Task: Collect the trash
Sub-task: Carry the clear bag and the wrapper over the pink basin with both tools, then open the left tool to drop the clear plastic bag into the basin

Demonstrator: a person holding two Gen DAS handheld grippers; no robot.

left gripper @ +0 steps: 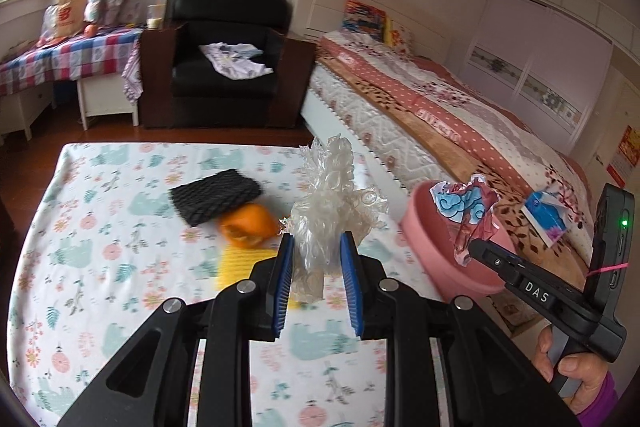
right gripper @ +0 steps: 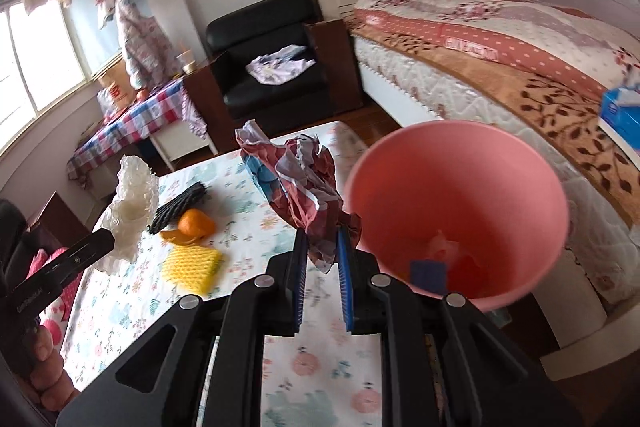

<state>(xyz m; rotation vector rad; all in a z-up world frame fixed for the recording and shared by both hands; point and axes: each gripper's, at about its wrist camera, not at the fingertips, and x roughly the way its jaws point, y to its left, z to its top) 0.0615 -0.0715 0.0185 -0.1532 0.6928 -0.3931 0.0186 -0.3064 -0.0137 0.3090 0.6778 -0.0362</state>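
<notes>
My left gripper (left gripper: 317,245) is shut on a crumpled clear plastic bag (left gripper: 334,195) and holds it above the table; it also shows in the right wrist view (right gripper: 130,203). My right gripper (right gripper: 322,241) is shut on a crumpled red and blue wrapper (right gripper: 298,187), held just left of the pink bin (right gripper: 456,211). The wrapper also shows in the left wrist view (left gripper: 466,215), over the pink bin (left gripper: 432,247). The bin holds some scraps. On the table lie a black foam net (left gripper: 216,197), orange peel (left gripper: 250,225) and a yellow foam net (right gripper: 192,263).
The table wears a white floral cloth (left gripper: 100,247). A bed (left gripper: 460,115) with a blue tissue box (left gripper: 546,217) stands to the right, beyond the bin. A black armchair (left gripper: 228,63) and a checked bench (left gripper: 68,55) stand behind the table.
</notes>
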